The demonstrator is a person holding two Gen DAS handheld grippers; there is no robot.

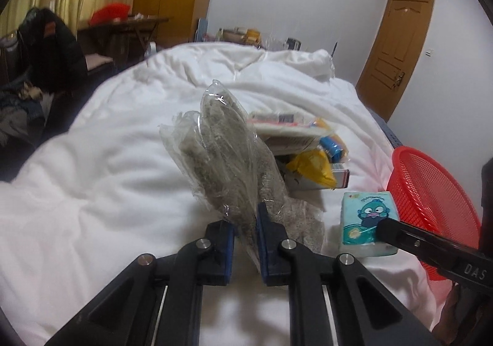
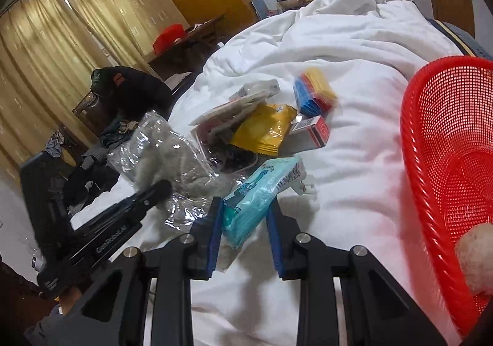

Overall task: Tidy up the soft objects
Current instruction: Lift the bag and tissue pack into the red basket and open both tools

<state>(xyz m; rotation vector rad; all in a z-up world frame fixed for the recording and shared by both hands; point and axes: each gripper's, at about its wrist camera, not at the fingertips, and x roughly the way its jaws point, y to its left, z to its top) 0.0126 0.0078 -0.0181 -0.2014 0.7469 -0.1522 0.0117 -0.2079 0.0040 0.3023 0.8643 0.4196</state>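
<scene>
Grippers over white duvet (image 1: 107, 167): my left gripper (image 1: 245, 236) pinches the bagged grey plush (image 1: 222, 142) (lifted upright); my right gripper (image 2: 245, 223) clamps the blue tissue pack (image 2: 258, 192), beside the red basket (image 2: 431, 142).

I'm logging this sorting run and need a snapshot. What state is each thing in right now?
left gripper: shut on the bagged grey cloth
bagged grey cloth: lifted, standing up from the gripper
right gripper: shut on the tissue pack
tissue pack: tilted, held at one end
red basket: on the duvet, tipped, a fuzzy item inside
yellow packet: lying in the pile
duvet: rumpled
</scene>
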